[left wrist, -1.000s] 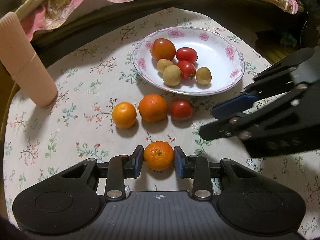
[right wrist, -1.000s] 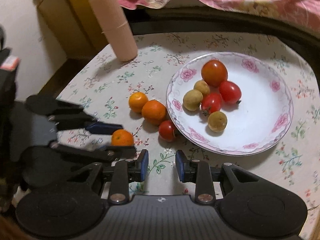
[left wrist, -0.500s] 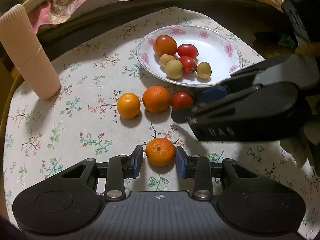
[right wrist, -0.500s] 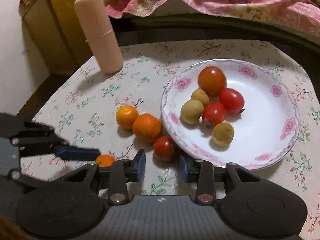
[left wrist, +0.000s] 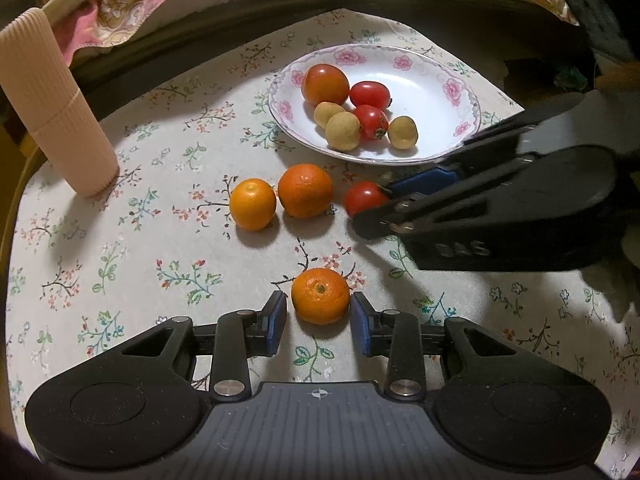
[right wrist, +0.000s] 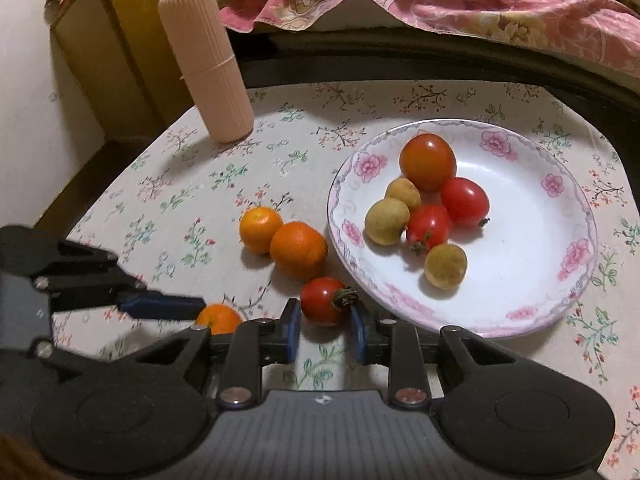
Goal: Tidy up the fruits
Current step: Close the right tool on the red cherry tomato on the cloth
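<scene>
Sitting on the flowered tablecloth (left wrist: 120, 264), a dimpled orange (left wrist: 320, 295) lies between the left gripper's (left wrist: 319, 322) parted jaws; right gripper (right wrist: 325, 330), equally open, flanks a glossy red tomato (right wrist: 322, 300) beside the plate (right wrist: 560, 292).

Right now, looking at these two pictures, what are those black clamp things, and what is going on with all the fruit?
There is no robot here: a person holds a hand-held gripper in each hand, and each one carries a camera looking out along its two blue-padded fingers. One picture comes from the left hand-held gripper, open with a mandarin between its pads. The other comes from the right hand-held gripper, open around a small tomato. Neither fruit is squeezed or lifted. On the flowered tablecloth lie two more mandarins, a pink ribbed container and a floral plate of tomatoes and small brownish fruits.
</scene>
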Demonstrator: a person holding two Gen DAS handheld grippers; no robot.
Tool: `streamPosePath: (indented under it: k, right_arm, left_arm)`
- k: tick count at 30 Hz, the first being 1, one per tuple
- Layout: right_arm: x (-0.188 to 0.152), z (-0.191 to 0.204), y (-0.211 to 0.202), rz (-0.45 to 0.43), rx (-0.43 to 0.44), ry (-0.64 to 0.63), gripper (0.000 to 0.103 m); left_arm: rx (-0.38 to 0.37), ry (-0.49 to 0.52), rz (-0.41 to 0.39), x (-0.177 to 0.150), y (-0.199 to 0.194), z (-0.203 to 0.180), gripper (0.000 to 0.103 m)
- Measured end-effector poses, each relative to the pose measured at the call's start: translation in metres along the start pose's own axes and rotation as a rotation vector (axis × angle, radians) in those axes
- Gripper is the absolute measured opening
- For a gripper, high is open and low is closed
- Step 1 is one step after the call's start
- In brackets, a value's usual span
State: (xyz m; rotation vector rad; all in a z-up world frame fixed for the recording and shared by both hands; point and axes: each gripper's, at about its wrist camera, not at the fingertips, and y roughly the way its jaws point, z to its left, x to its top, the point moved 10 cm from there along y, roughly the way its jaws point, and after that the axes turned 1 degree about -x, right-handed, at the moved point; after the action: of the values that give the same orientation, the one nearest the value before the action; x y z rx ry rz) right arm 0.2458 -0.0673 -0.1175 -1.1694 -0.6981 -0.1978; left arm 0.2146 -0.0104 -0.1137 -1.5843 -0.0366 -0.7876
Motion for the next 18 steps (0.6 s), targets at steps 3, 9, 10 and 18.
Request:
streamPosePath:
  k: [3, 9, 10, 18]
  right_arm:
    - [-0.013, -0.001, -0.014, 0.037, 0.007, 0.002, 0.029]
    - [-0.049, 0.004, -0.041, 0.121, 0.004, -0.008, 0.029]
    - [-0.055, 0.007, -0.044, 0.137, 0.002, -0.016, 0.029]
    - [-0.075, 0.007, -0.052, 0.183, -0.019, -0.048, 0.03]
  left_arm:
    - [-0.006, 0.008, 0.005, -0.002, 0.001, -0.002, 0.043]
    - [-0.003, 0.014, 0.008, -0.007, -0.002, -0.003, 0.044]
    - [0.0, 0.015, 0.008, -0.007, -0.002, -0.003, 0.044]
    - [0.005, -0.002, -0.017, 0.002, -0.002, -0.001, 0.053]
